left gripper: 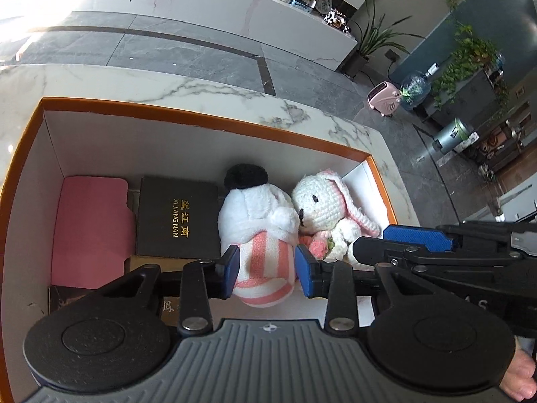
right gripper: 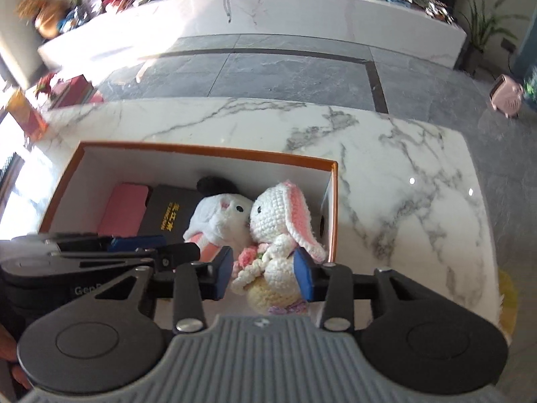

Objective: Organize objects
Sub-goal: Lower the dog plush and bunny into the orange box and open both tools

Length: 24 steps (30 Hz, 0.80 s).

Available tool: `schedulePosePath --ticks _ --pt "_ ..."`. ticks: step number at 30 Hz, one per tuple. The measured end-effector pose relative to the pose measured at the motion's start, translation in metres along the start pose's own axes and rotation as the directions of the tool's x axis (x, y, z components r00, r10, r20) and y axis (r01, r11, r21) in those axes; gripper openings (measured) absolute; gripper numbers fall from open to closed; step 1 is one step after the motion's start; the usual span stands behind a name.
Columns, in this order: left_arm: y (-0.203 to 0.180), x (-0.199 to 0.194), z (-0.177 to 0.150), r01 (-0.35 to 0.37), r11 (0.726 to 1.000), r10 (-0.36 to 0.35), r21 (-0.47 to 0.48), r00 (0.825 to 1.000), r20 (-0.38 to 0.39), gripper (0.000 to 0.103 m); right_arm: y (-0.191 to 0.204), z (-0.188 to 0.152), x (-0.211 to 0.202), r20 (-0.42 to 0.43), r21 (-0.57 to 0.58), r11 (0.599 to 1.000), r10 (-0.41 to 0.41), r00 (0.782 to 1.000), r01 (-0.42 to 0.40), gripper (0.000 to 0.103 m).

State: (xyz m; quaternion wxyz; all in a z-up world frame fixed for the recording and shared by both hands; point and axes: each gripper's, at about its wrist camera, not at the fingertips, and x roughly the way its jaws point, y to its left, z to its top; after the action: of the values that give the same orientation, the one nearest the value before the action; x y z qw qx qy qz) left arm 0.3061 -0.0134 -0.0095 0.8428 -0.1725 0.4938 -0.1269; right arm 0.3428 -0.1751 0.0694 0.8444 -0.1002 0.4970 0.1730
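Observation:
An orange-rimmed white box [left gripper: 201, 114] stands on the marble table [right gripper: 402, 174]. In it a white plush toy [left gripper: 258, 215] with a black ear and a pink-striped body leans against a white crochet rabbit [right gripper: 275, 215] with pink-lined ears. My left gripper [left gripper: 267, 270] is shut on the plush's striped body, a blue pad on each side. My right gripper [right gripper: 263, 272] is shut on the rabbit's lower body, beside its small bouquet. Each gripper also shows side-on in the other's view: the right gripper [left gripper: 372, 239] and the left gripper [right gripper: 181, 248].
A pink case [left gripper: 90, 228] and a black box with gold lettering [left gripper: 178, 215] lie in the left half of the orange-rimmed box [right gripper: 201, 149]. Bare marble stretches to its right. Beyond the table are grey floor tiles, a long white counter [right gripper: 302, 16] and potted plants.

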Motion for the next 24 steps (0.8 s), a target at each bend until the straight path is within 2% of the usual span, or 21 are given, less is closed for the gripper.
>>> schedulePosePath --ticks 3,4,6,13,20,22,24 --pt "0.004 0.005 -0.004 0.012 1.0 -0.012 -0.007 0.999 -0.029 0.028 0.015 -0.005 0.011 -0.017 -0.169 0.983 -0.08 0.997 0.076 0.018" --pt "0.006 0.006 -0.004 0.014 1.0 -0.015 -0.018 1.0 -0.024 0.028 0.017 -0.007 0.016 -0.02 -0.211 0.972 -0.113 0.993 0.106 0.017" --pt "0.011 0.009 -0.004 0.029 0.999 -0.03 -0.034 0.999 -0.024 0.027 0.017 -0.008 0.022 -0.024 -0.242 0.964 -0.122 0.992 0.112 0.016" --pt "0.018 0.027 -0.008 0.034 0.998 -0.037 -0.046 0.997 -0.07 0.021 0.011 -0.012 0.045 -0.084 -0.235 0.968 -0.108 0.991 0.086 0.011" --pt "0.013 0.027 -0.005 0.008 0.999 -0.01 -0.038 0.997 -0.074 0.021 0.01 -0.013 0.049 -0.068 -0.225 0.971 -0.102 0.992 0.085 0.012" --pt "0.013 0.019 -0.002 0.034 0.999 -0.035 -0.024 0.998 -0.055 0.021 0.008 -0.011 0.044 -0.071 -0.203 0.977 -0.089 0.994 0.073 0.012" --pt "0.013 0.01 0.005 0.054 0.998 -0.054 -0.016 0.998 -0.015 0.021 0.009 -0.009 0.032 -0.034 -0.207 0.977 -0.069 0.997 0.06 0.012"
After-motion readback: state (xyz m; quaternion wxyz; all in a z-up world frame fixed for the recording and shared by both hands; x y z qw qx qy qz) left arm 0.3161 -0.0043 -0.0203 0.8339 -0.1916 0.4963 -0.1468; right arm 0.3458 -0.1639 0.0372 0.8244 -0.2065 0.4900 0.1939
